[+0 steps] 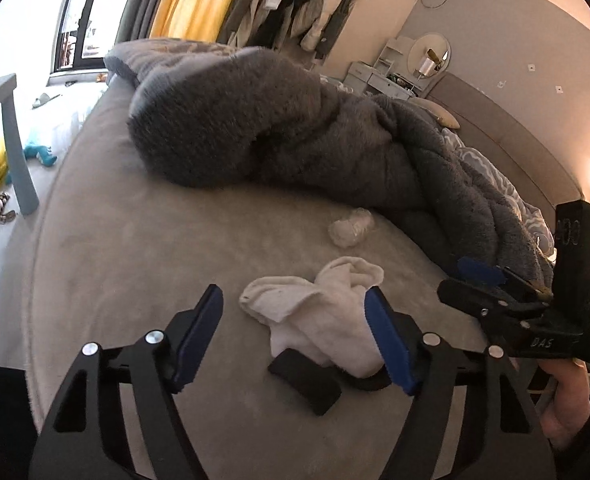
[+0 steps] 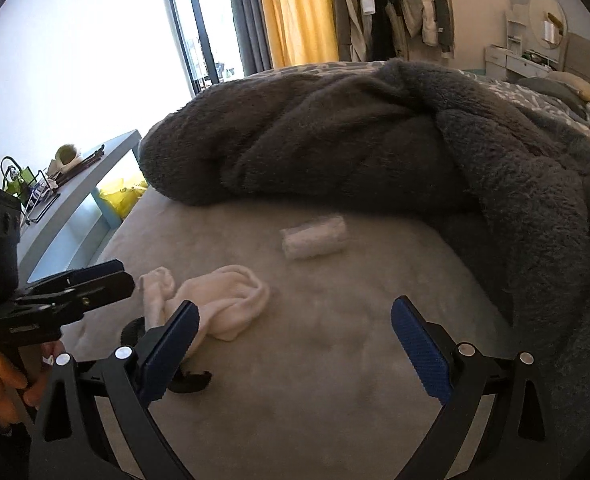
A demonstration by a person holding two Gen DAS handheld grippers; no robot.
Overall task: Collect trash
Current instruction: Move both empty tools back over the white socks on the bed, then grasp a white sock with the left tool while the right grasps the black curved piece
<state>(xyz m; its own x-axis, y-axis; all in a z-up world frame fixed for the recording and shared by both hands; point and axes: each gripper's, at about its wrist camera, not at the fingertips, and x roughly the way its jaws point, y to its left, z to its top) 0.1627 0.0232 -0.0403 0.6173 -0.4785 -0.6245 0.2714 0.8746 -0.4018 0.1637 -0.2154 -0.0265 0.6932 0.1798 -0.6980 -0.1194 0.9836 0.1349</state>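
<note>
A crumpled white sock point(image 1: 315, 304) lies on the grey bed sheet point(image 1: 127, 264), between the wide-apart blue pads of my left gripper point(image 1: 295, 340). The right pad overlaps the sock's edge; the left pad stands clear of it. Beyond it sits a small wad of white tissue point(image 1: 351, 227). A flat black object point(image 1: 305, 380) lies partly under the sock. My right gripper point(image 2: 295, 348) hovers open over bare sheet, with the sock point(image 2: 231, 304) by its left finger and the tissue point(image 2: 314, 236) ahead. Each gripper also shows at the other view's edge, held by a hand.
A bulky dark grey fleece blanket point(image 1: 275, 120) is heaped across the bed behind the trash. A light blue table point(image 2: 95, 176) stands at the bed's left, with a yellow bag point(image 2: 121, 196) under it. Toys point(image 1: 41, 154) lie on the floor.
</note>
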